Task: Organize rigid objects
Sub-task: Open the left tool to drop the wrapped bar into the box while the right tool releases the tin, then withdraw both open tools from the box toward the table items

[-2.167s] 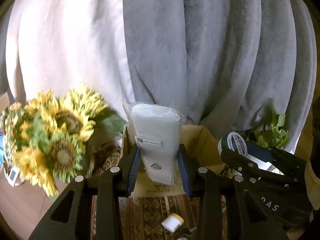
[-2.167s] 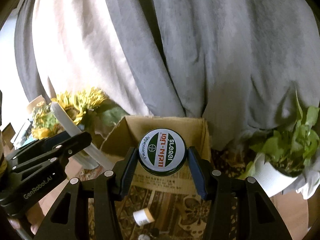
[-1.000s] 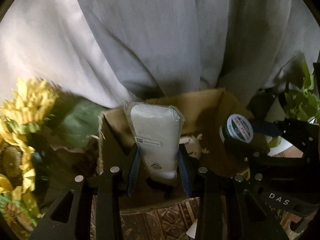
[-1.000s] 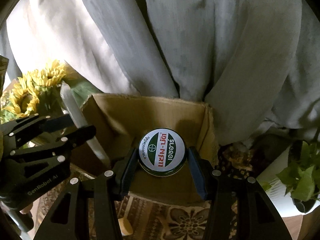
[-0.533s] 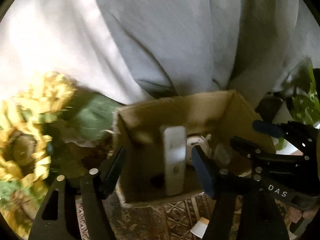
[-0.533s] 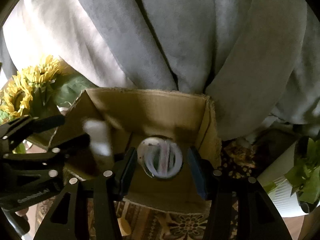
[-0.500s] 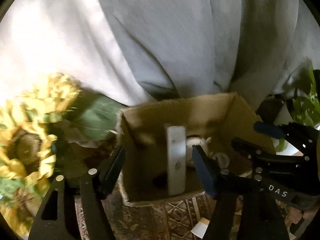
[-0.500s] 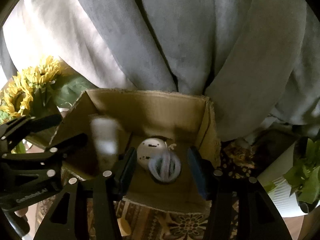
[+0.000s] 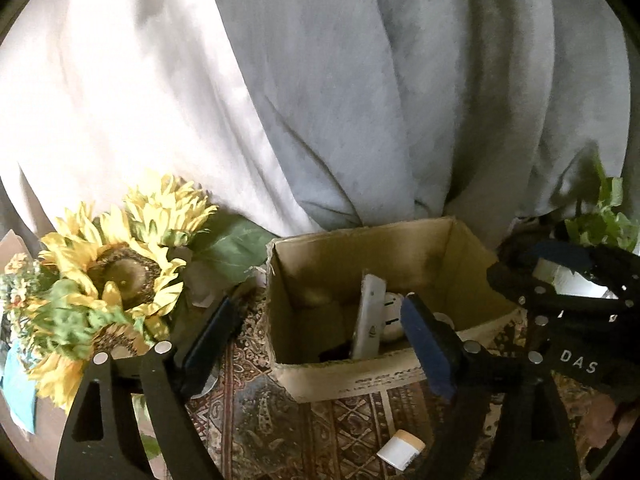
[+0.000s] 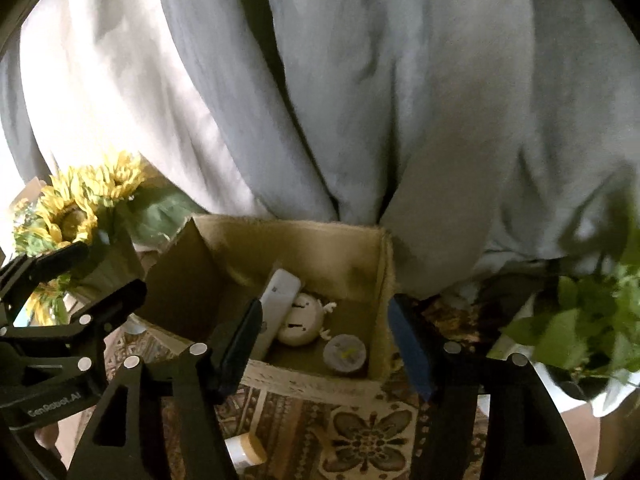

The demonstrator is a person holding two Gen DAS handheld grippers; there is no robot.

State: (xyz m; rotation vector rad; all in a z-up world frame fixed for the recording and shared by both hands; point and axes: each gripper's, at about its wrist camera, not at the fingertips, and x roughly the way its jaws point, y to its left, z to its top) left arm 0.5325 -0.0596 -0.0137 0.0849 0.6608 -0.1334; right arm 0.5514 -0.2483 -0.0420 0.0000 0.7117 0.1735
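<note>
Both tongs hang above an open cardboard box (image 10: 384, 276) that sits on a patterned rug (image 9: 280, 412).

Left gripper (image 9: 320, 340): jaws spread wide, having just been opening, and nothing is between the pads. Just ahead of it, down inside the box, the flat white packet (image 9: 368, 320) stands on edge and leans against the box's inner clutter.

Right gripper (image 10: 326, 344): jaws also apart, having just been opening, and empty. Directly below and between its fingers the round tin (image 10: 345, 354) lies flat on the box floor, near the front wall. Just beyond the tin sits a small white round figure (image 10: 302, 322), and the white packet rests to the left of that, touching it or nearly so.

To the left of both tongs, outside the box, stands a bunch of sunflowers (image 9: 116, 268). To the right of the right gripper is a green potted plant (image 10: 580, 320). Grey curtain (image 10: 360, 100) hangs behind the box. On the rug beneath the tongs lies a small white bottle with a tan cap (image 9: 402, 448).
</note>
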